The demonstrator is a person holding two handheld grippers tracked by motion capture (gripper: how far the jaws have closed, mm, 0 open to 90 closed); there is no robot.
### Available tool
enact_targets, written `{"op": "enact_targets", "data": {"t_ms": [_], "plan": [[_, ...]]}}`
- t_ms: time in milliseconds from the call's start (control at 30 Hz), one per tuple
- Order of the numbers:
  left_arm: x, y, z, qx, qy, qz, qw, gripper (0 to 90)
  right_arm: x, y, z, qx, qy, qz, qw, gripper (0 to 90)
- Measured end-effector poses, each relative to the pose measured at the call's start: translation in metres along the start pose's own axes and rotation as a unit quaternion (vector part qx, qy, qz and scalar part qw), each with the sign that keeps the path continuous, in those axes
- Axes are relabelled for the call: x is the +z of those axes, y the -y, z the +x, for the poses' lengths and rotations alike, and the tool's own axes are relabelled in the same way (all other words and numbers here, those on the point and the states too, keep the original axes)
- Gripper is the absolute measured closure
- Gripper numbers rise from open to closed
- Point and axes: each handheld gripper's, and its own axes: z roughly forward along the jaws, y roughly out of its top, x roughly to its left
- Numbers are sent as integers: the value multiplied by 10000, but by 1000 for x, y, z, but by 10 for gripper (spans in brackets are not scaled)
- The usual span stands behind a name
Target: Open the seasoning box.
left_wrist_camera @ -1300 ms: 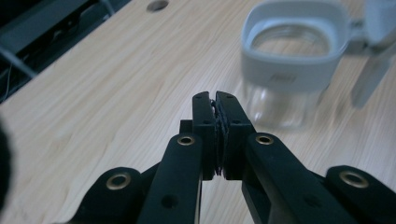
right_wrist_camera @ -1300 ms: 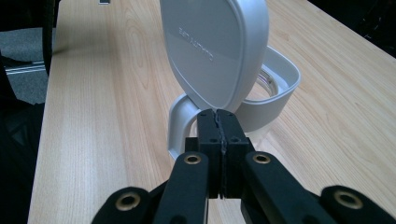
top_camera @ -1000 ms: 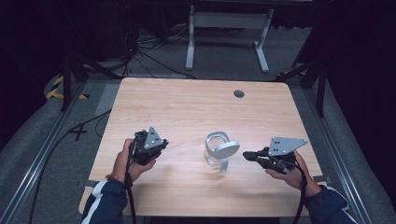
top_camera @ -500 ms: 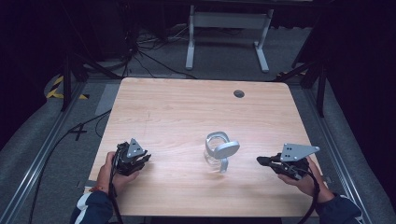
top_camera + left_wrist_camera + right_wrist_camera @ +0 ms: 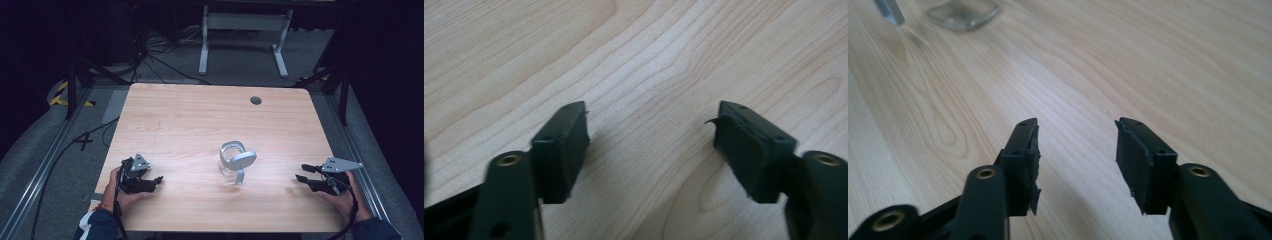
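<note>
One wooden table (image 5: pixel 190 120) carries one clear glass jar (image 5: pixel 231 169) with a metal clip lid (image 5: pixel 242 160) swung open on its bail; the jar stands upright, somewhat right of centre and toward the near edge. One dark round grommet (image 5: pixel 256 100) sits in the tabletop near the far edge. Two grippers are present, one in each hand. The left gripper (image 5: pixel 156 180) lies low over the near left part of the table, well apart from the jar; in the left gripper view (image 5: pixel 651 145) its two jaws have just been opening and stand apart with bare wood grain between them. The right gripper (image 5: pixel 303 173) is held near the right edge, pointing toward the jar yet clear of it; in the right gripper view (image 5: pixel 1075 150) its two jaws have likewise just been opening, released, nothing between the pads. The base of the jar (image 5: pixel 963 12) shows at the top left of that view, beyond the jaw tips. Neither gripper touches the jar.
</note>
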Motion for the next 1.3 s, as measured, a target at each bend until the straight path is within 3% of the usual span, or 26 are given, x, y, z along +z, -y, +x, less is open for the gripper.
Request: {"op": "enact_targets", "data": {"t_ms": [33, 100, 133, 267, 467, 567, 633, 1300], "plan": [[1, 1, 0, -102, 47, -37, 9999, 248, 1, 4, -2, 62, 14, 36, 10000, 462], [1, 3, 1, -18, -5, -103, 9999, 211, 2, 11, -5, 188, -20, 98, 9998, 427], [2, 4, 0, -70, -18, -159, 9998, 204, 3, 13, -7, 239, -22, 103, 9997, 408], [3, 4, -1, -184, -33, -128, 9997, 173, 9, 21, -11, 452, 95, 191, 9988, 347], [3, 4, -2, -239, -74, -113, 9996, 158, 15, 23, -9, 446, 200, 308, 9983, 275], [3, 4, -1, -229, -61, -114, 9997, 155, 15, 23, -9, 443, 212, 312, 9983, 271], [3, 3, 0, -115, -99, -100, 9998, 152, 15, 23, -9, 444, 216, 314, 9983, 270], [3, 3, 1, -107, -77, -89, 9999, 144, 16, 22, -9, 464, 214, 335, 9981, 255]]}}
